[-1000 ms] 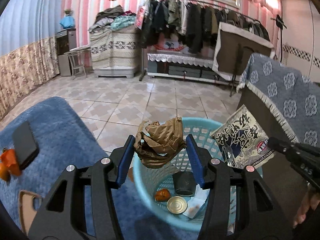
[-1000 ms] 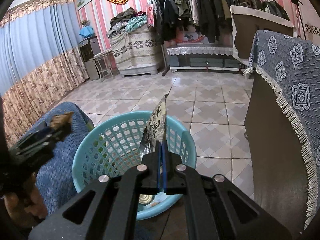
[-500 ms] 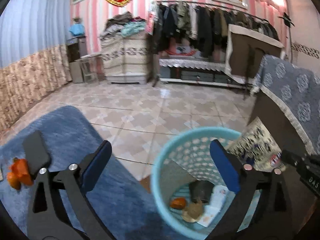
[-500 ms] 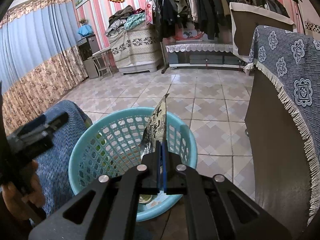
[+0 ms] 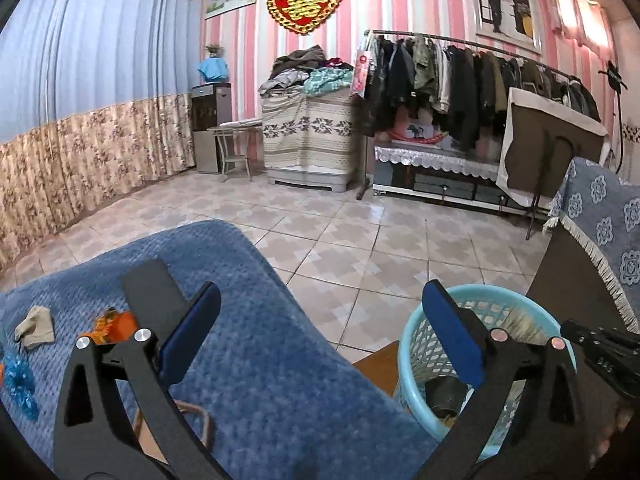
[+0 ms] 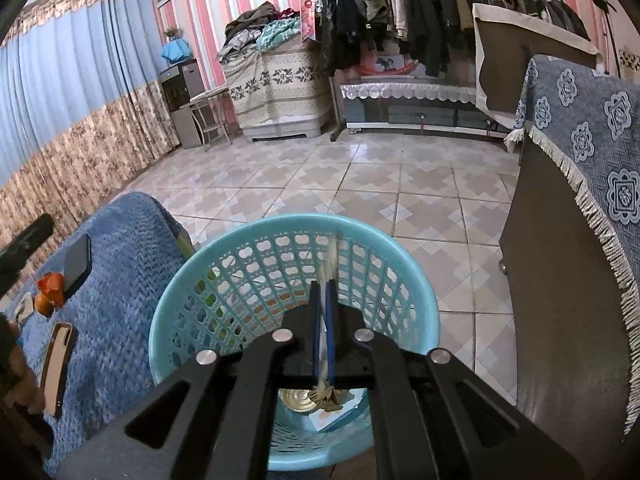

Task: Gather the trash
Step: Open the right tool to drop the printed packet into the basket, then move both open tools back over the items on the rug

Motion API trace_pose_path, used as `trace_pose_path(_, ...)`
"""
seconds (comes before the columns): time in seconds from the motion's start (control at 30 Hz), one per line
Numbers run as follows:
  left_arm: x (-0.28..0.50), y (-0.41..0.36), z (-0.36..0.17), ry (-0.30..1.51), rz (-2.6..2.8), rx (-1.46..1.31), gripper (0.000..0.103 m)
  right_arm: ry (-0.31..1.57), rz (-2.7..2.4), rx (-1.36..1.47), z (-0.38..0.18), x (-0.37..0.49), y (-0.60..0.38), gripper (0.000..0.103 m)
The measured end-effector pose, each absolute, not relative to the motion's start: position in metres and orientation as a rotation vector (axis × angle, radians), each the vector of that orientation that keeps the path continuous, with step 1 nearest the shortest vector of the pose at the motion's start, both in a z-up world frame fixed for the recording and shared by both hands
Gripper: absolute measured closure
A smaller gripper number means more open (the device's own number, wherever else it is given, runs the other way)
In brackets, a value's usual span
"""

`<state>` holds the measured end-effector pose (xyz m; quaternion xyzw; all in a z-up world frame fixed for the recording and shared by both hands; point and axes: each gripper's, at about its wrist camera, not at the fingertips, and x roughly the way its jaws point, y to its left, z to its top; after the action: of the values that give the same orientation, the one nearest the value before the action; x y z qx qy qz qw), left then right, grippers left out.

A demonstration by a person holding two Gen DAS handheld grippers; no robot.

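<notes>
A light blue plastic basket (image 6: 224, 280) stands on the floor beside a blue-covered seat; it also shows in the left wrist view (image 5: 416, 344). Inside lie a tin lid (image 6: 294, 400) and crumpled brown paper (image 6: 326, 396). My right gripper (image 6: 325, 292) is shut on a printed snack bag (image 6: 331, 256), blurred, over the basket; the bag shows in the left wrist view (image 5: 520, 326). My left gripper (image 5: 320, 332) is wide open and empty above the seat edge. An orange wrapper (image 5: 114, 324), blue wrapper (image 5: 18, 380) and beige scrap (image 5: 36, 322) lie on the blue cover (image 5: 260, 340).
Two phones (image 6: 78, 260) (image 6: 58, 368) lie on the blue cover. A dark cabinet with a patterned blue cloth (image 6: 580, 152) stands right of the basket. Tiled floor (image 6: 360, 184) stretches to a clothes rack (image 6: 420, 8) at the back wall.
My left gripper opened and dropped the crumpled brown paper into the basket, then swung left over the blue seat. My right gripper lowered the snack bag toward the basket.
</notes>
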<state>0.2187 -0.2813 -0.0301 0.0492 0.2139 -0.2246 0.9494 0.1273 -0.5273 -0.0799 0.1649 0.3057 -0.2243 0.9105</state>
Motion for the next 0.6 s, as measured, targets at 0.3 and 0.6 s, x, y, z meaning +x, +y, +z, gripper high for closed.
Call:
trace_pose_path(0.3,0.209,-0.231,-0.022,0.435,-0.403,0.07,0.006,0.593,-0.464,0.299,-0.07,0.128,-0.511,0.036)
trace_pose_path(0.6,0.207,-0.176,-0.013,0.437,-0.332,0.024,0.006,0.542,-0.464,0.209,-0.048,0.125,-0.475,0.007)
